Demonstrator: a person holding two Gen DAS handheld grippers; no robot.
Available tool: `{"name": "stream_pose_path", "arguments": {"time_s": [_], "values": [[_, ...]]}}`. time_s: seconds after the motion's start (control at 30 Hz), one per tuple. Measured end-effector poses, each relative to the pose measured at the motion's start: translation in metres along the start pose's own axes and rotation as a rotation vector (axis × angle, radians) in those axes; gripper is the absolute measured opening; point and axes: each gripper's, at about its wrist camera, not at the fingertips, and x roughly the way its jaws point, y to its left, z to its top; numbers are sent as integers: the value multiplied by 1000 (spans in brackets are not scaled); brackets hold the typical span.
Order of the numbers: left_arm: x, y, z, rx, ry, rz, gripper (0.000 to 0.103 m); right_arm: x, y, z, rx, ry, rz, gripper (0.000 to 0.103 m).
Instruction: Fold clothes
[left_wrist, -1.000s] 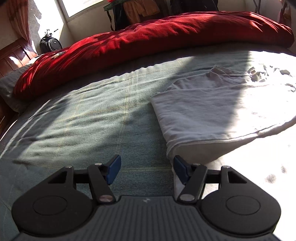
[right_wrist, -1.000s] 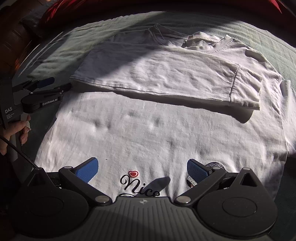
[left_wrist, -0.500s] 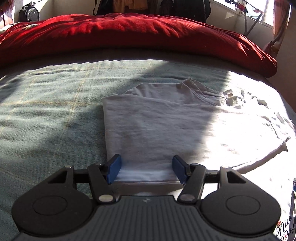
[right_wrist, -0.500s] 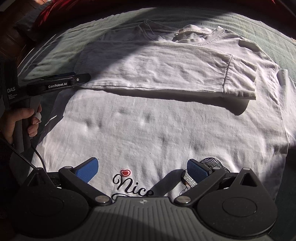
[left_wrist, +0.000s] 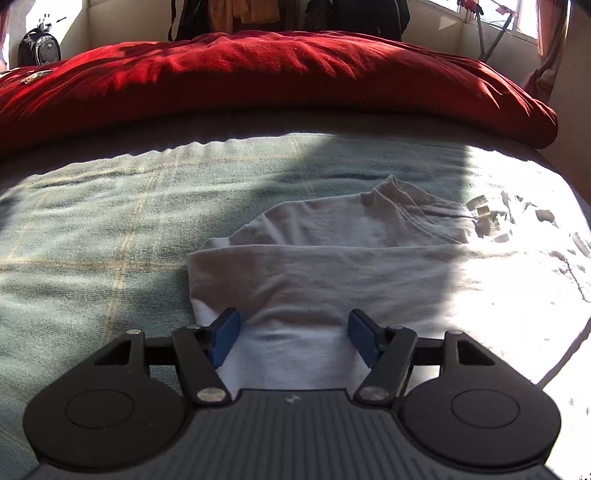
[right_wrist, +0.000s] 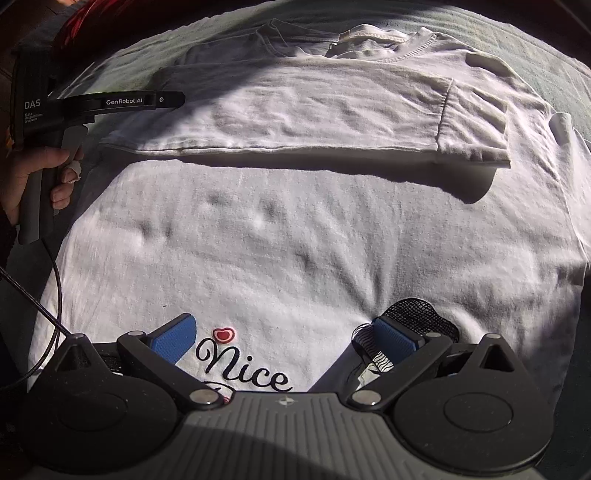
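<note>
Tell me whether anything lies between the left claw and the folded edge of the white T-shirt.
Nothing visible does. The left claw sits right at the corner of the white T-shirt's folded layer, its opening jaws straddling the cloth without pinching it. Only the green bedspread lies beside it.

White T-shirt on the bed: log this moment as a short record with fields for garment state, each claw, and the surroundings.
garment: white T-shirt spread flat, far side folded over, "Nice" print near
surface: green bedspread
left claw: jaws opening, over the folded hem edge, pads not pressing
right claw: open over the print, nothing gripped
background: red duvet along the far side
person: hand on left handle
</note>
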Motion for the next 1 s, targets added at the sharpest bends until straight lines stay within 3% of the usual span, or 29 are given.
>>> {"name": "stream_pose_path", "arguments": {"time_s": [0.07, 0.2, 0.3, 0.5, 0.7, 0.9, 1.0], "values": [[-12, -5, 3, 7, -13, -33, 62, 2, 8, -4, -46, -6, -38, 103], [-23, -23, -4, 96, -1, -102, 69, 7, 28, -9, -186, 30, -119, 103], [-23, -25, -12, 105, 25, -87, 69, -3, 26, 0, -126, 32, -110, 103], [-47, -16, -15, 54, -5, -78, 69, -40, 18, 46, -98, -186, -100, 103], [-39, 0, -36, 18, 65, -65, 69, -13, -12, 113, -99, -311, -47, 103], [-42, 3, -36, 0, 43, -75, 70, 24, -57, 132, -48, -262, -127, 103], [-50, 3, -34, -16, 22, -83, 69, 10, -50, 126, -79, -266, -129, 103]]}}
